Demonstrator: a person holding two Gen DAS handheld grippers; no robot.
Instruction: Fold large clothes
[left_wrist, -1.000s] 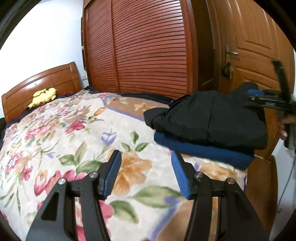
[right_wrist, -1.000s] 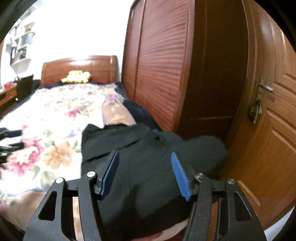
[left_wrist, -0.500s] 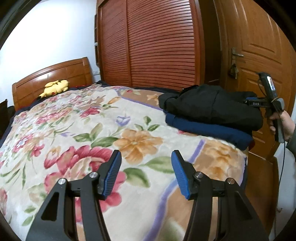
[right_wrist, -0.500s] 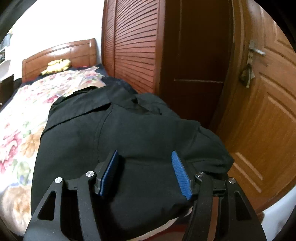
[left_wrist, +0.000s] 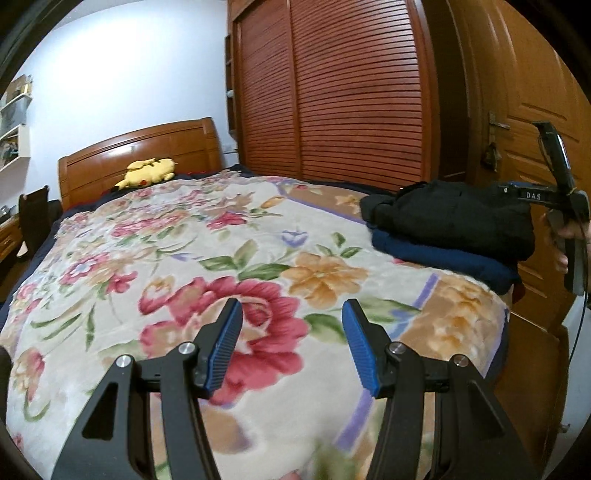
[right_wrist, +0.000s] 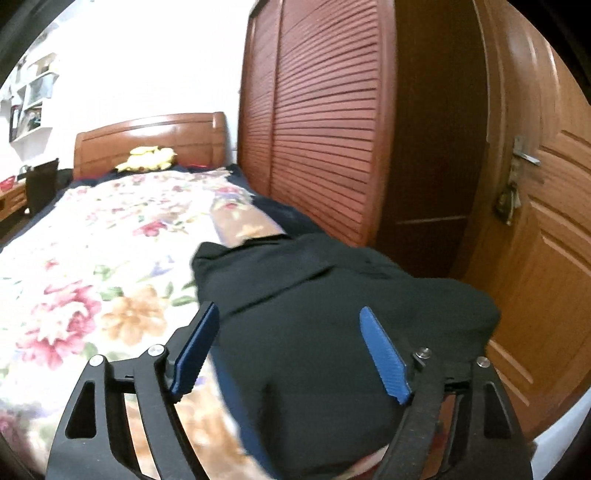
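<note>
In the left wrist view the left gripper (left_wrist: 291, 339) hangs over the near part of the floral blanket (left_wrist: 192, 258), its blue pads partly apart with nothing between them and only flower print under them. From here the whole bed shows: a broad bare stretch of blanket runs from the gripper up to the wooden headboard (left_wrist: 147, 147), where a yellow plush toy (left_wrist: 147, 173) lies. This view alone shows the stack from the side: the folded black garment (left_wrist: 454, 218) lies on top of a folded navy garment (left_wrist: 443, 258), both at the right-hand corner of the bed close to its foot edge. Beyond the stack, at the frame's right edge, the right gripper (left_wrist: 532, 195) shows in profile with a hand (left_wrist: 565, 240) on its handle.

The right wrist view looks straight along the black garment (right_wrist: 332, 332), which fills the near centre; the navy one shows only as a thin strip along its left side (right_wrist: 229, 391). The right gripper (right_wrist: 290, 354) has just been opening: its jaws stand wide, the pads on either side of the garment's near end and above it, pressing on nothing. To the right the bed edge drops off close to the wooden door (right_wrist: 535, 258); behind the stack stands the slatted wardrobe (right_wrist: 325, 129), with only a narrow gap between it and the bed.
</note>
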